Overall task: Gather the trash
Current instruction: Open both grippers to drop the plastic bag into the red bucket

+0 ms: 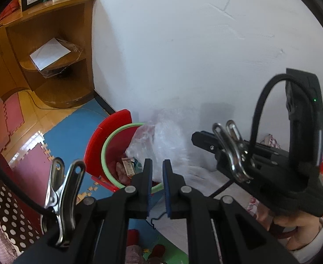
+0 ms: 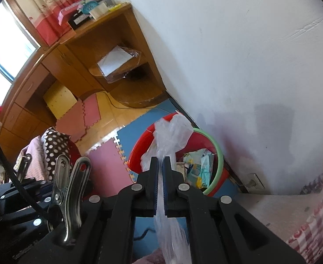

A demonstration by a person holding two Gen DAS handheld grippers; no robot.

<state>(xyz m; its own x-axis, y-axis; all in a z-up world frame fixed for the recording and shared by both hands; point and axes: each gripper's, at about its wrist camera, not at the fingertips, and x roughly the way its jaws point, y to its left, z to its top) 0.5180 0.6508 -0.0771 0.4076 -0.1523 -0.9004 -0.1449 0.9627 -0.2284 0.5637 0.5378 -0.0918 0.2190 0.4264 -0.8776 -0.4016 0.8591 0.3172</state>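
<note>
Right wrist view takes in a white wall, a wooden corner shelf and foam floor mats, with a red trash bin standing against the wall on the mats. Its green rim hoop circles crumpled wrappers lying inside. A clear plastic bag rises over the bin's mouth, and the right gripper is clamped on a gathered strand of it, film running on between the pads. In the left wrist view the left gripper hangs over the bin with its fingers drawn close and nothing between them, the bag just beyond. The film looks feather-light, limp and slippery, likely to tear if yanked; a bunched fold near the top edge offers the surest hold.
</note>
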